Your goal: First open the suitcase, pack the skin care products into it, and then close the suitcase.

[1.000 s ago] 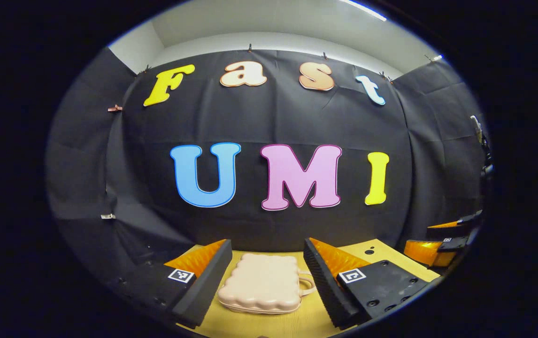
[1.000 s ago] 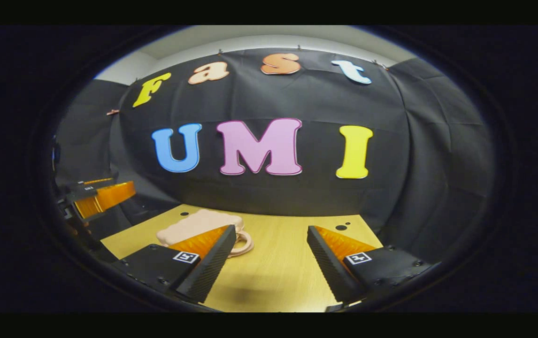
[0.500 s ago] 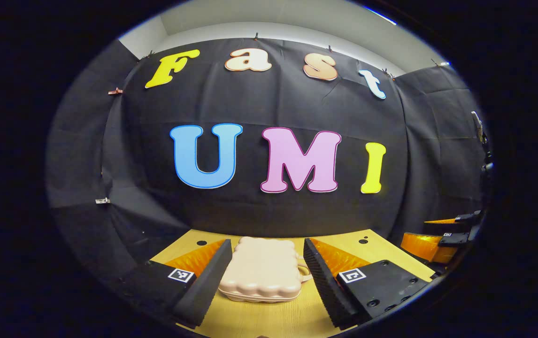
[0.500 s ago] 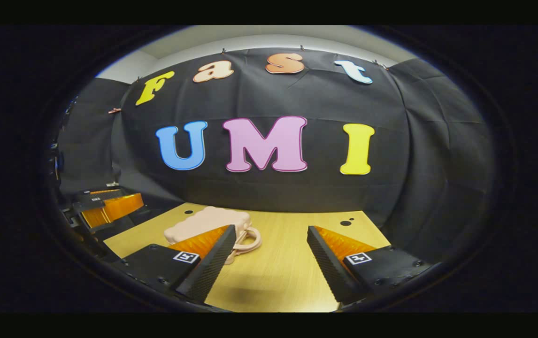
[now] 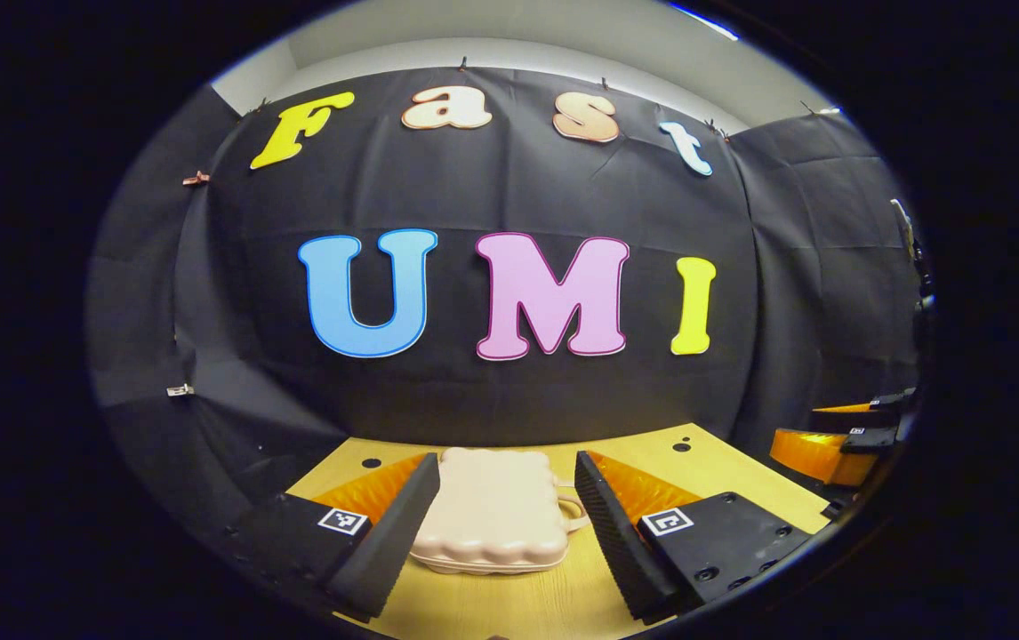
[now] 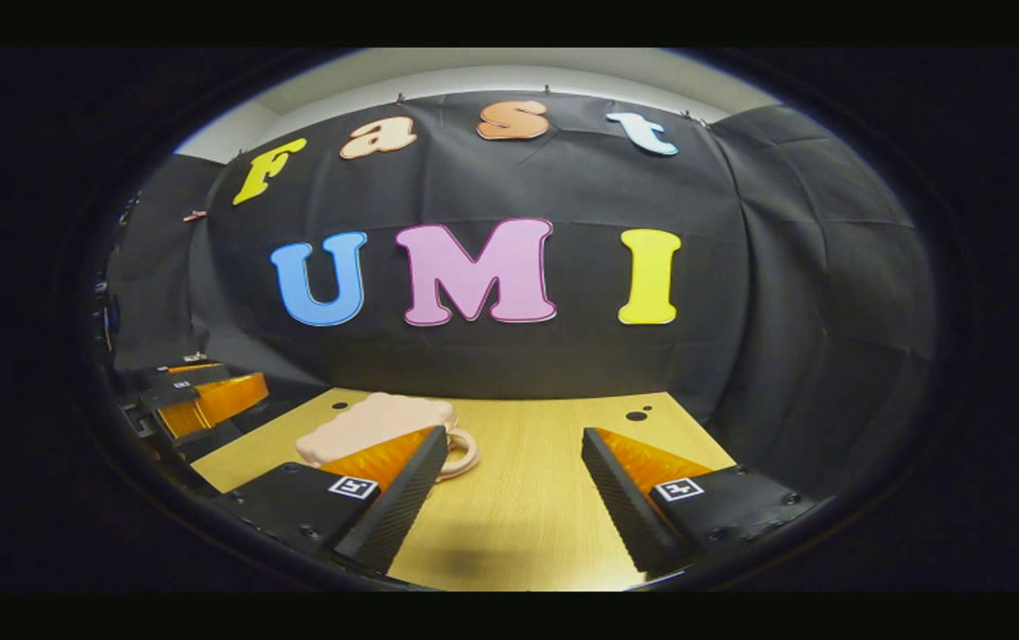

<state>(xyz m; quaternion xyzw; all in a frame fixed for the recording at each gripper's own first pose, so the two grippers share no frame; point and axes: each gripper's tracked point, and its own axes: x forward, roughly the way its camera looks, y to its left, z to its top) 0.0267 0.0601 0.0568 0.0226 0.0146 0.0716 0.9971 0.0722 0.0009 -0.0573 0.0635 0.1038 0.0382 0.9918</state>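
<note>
We are looking along the left gripper [image 5: 499, 524] at a small pale pink suitcase [image 5: 492, 511] lying flat and closed on the light wooden table [image 5: 723, 467]. Its lid is smooth, matte plastic with a scalloped, biscuit-like outline, and a looped handle [image 5: 573, 513] is sticking out on the side toward our right finger. The case is sitting between the two fingers, whose inner faces are ribbed, and the jaws are standing wide, with the case's edges passing behind both fingers (we cannot tell whether either one is touching it). Each finger block is carrying a small square black-and-white marker; we are finding no readable writing on the case.

Through the right gripper view, the right gripper [image 6: 514, 507] is also standing wide, holding nothing, over bare wood grain. There the suitcase [image 6: 367, 427] is lying ahead and to the left, partly behind the left finger, with its handle [image 6: 463, 452] peeking past the fingertip. The left gripper [image 6: 198, 396] is showing farther left, and the right gripper [image 5: 838, 436] is showing at the far right of the left gripper view. A few dark round holes are dotting the tabletop [image 6: 527, 498].
</note>
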